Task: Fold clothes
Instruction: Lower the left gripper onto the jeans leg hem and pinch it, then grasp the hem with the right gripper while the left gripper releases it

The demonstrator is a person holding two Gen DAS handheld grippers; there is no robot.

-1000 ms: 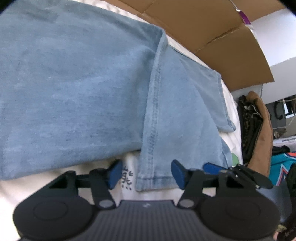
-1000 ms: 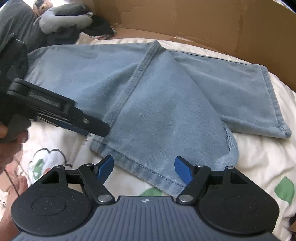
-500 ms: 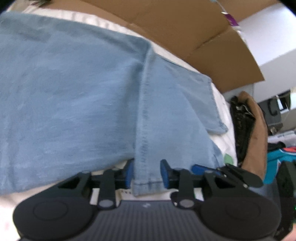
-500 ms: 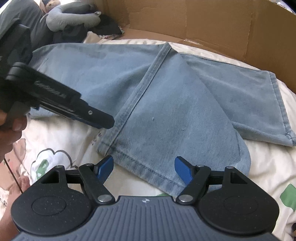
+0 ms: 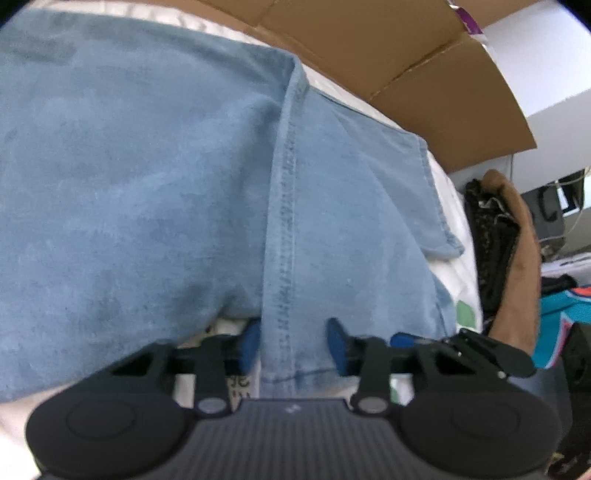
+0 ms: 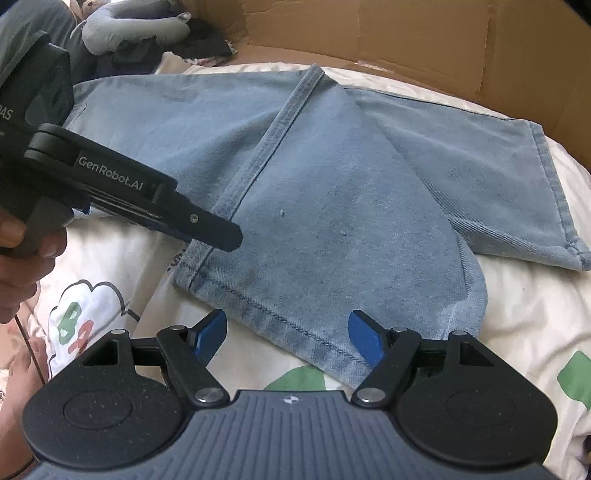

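Observation:
Light blue jeans (image 5: 155, 192) lie spread on a white printed bedsheet (image 6: 110, 266), one leg folded over at an angle. My left gripper (image 5: 293, 343) is at the near corner of the folded leg's hem (image 6: 258, 299). Its jaws are closing, with the stitched side seam (image 5: 284, 258) between the blue pads (image 5: 249, 345), and the denim there looks flat, not pinched. From the right wrist view the left gripper (image 6: 218, 236) reaches in from the left, held by a hand (image 6: 22, 258). My right gripper (image 6: 288, 332) hangs open just above the same hem, nothing between its fingers.
Brown cardboard walls (image 6: 406, 40) stand along the far side of the bed. A grey pillow and dark clothes (image 6: 140, 33) lie at the far left. A dark and brown bundle (image 5: 506, 240) and teal fabric (image 5: 554, 317) sit past the bed's right edge.
The left gripper's jaws have narrowed around the hem corner, and the seam now sits between its pads. The right gripper has stayed open in place.

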